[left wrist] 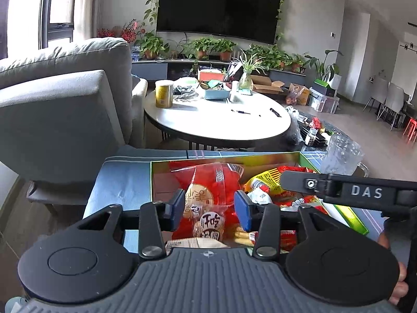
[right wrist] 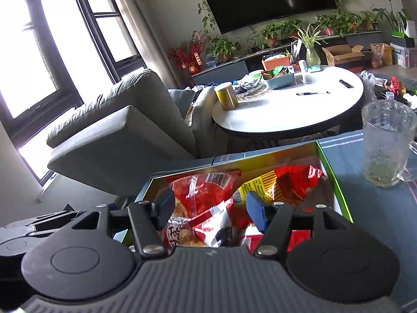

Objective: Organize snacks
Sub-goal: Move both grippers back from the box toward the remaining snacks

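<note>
Two grippers hang over my green snack box (left wrist: 346,215) on the blue-clothed counter (left wrist: 122,182). My left gripper (left wrist: 209,207) has fingers apart around a red cookie bag (left wrist: 208,182), pads not pressing; my right gripper (right wrist: 208,208) spreads above the packets.
</note>
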Demonstrator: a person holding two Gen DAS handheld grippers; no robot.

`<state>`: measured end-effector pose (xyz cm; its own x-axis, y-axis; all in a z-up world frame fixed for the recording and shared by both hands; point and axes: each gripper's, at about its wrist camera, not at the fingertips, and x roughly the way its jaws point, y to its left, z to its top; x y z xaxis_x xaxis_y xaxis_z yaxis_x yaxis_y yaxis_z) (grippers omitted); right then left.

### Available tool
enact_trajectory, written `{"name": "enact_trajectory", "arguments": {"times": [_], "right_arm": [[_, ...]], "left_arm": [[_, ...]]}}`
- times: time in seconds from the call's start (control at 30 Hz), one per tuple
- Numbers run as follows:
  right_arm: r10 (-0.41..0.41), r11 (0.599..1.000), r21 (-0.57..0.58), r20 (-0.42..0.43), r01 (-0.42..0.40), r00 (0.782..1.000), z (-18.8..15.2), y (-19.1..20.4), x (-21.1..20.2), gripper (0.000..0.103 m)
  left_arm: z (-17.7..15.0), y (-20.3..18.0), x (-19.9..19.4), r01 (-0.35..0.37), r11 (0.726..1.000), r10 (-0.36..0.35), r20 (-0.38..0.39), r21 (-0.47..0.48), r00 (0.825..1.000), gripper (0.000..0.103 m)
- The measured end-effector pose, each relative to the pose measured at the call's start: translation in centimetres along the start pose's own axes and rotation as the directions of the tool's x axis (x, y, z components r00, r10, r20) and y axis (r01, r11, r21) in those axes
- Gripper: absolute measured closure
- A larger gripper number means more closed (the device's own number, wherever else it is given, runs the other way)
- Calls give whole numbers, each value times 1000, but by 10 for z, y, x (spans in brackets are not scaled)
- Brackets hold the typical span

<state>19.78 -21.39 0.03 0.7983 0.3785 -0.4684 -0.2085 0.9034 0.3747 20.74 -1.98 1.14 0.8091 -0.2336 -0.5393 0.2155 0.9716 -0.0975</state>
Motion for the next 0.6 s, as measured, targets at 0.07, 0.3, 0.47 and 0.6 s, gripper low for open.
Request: {"name": "enact_trajectory", "arguments": {"times": [0.07, 0.3, 0.47, 0.6], "right_arm": [[1, 1000, -9, 0, -1, 1000, -1, 0, -8, 34], [13, 998, -63, 8, -13, 1000, -8, 2, -35, 34], [1, 998, -57, 17, 0, 1000, -27, -1, -54, 33], [1, 999, -47, 1, 0, 1000, -39, -3, -66, 33]], "left_arm": [[-2, -2, -7, 1, 1000, -1, 4, 12, 1000, 61], [-16, -9, -38, 10, 998, -11, 19, 65, 1000, 51], [-38, -7, -64, 11, 995, -12, 1, 103, 1000, 46], [-66, -2, -87, 31, 986, -26, -35, 161, 999, 46]]}}
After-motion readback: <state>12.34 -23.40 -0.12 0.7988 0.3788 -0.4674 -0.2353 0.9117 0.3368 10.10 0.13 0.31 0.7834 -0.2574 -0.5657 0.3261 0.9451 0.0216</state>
